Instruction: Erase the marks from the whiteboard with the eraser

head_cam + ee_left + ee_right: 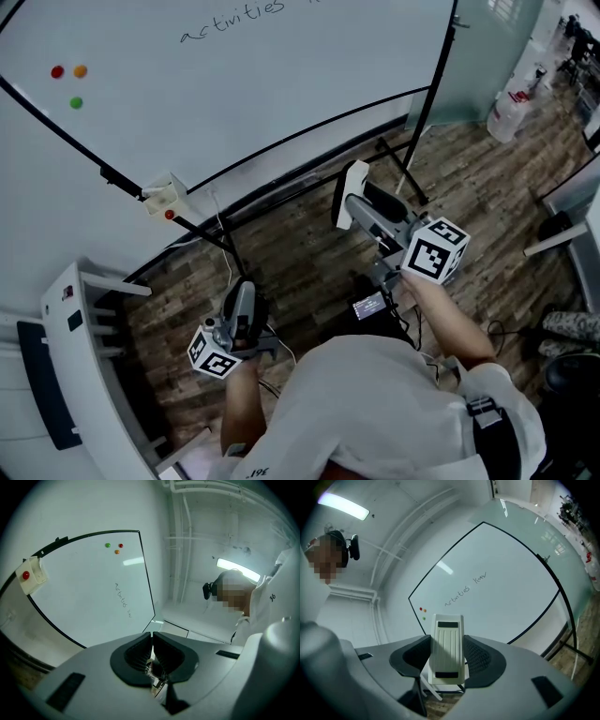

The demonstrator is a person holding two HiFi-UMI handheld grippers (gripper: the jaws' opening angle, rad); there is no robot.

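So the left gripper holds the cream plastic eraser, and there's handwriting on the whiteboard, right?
Not the left: the cream plastic eraser is clamped in the right gripper, as the right gripper view shows. The left gripper is shut on nothing. Handwriting is indeed on the white whiteboard.

The left gripper is hanging low with its jaws pressed together, while the right gripper is sitting higher, squeezing the eraser
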